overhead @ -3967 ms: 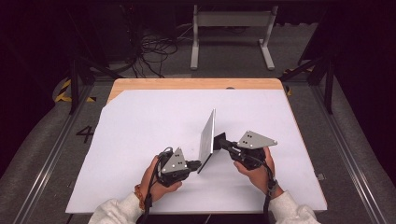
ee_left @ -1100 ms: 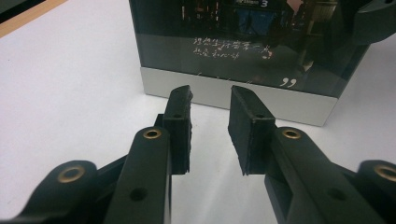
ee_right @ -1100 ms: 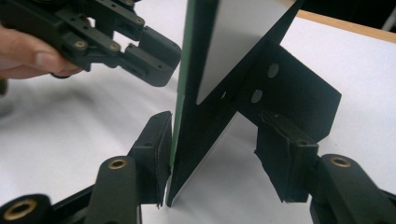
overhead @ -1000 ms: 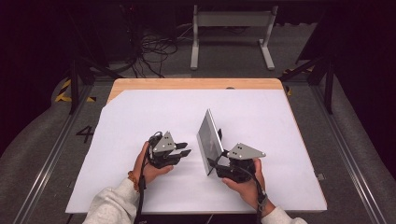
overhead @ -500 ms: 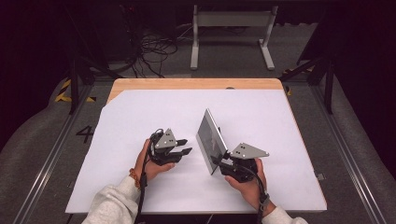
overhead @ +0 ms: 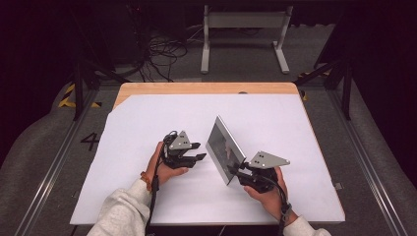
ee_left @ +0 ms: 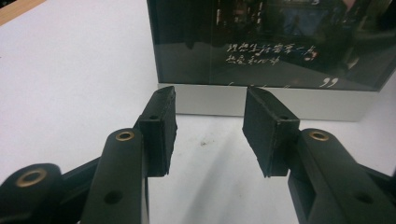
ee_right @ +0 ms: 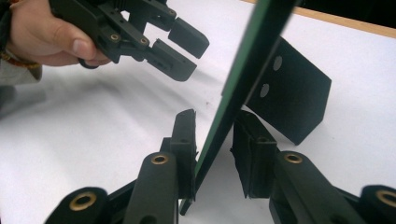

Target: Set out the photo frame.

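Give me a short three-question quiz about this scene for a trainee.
1. True or false: the left tongs grip the picture frame.
2. Which tongs have the frame's edge between their jaws? A left, B right tongs.
3. What does the frame stand on?
Key: 1 false, they are empty and have just been opening. 2 B, they have just been closing. 3 the white sheet.

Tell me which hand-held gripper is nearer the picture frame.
Right. The right hand-held gripper straddles the picture frame edge; the left hand-held gripper sits apart, facing its front.
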{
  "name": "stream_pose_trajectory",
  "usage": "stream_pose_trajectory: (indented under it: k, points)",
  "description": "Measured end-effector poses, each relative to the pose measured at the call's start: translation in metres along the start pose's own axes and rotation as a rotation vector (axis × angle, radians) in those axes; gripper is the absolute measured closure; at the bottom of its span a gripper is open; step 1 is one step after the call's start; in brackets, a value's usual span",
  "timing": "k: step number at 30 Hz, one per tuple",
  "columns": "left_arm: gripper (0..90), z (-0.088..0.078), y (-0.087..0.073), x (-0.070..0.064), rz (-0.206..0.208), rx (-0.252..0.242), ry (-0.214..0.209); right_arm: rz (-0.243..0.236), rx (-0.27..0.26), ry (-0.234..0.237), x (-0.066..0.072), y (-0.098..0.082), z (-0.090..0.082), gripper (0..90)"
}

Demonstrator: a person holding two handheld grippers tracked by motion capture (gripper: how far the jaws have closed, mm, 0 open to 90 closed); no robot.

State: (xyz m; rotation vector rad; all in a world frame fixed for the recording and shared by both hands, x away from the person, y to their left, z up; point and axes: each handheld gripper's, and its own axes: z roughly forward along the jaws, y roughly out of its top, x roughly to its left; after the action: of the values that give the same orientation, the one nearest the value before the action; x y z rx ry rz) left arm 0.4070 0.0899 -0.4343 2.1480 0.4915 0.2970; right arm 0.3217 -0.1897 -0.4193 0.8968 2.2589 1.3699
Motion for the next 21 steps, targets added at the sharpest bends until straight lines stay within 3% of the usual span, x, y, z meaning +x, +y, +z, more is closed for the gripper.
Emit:
stream_pose_trajectory:
  k: [15,21]
  points:
    - [42.4,0.011,0.008,0.009,-0.017,0.005,-0.017,-0.029,0.014,0.037,-0.012,-0.003,-0.011,76.8]
    - [36.4,0.02,0.01,0.011,-0.006,0.02,-0.01,-0.03,0.015,0.038,-0.013,-0.003,-0.011,76.9]
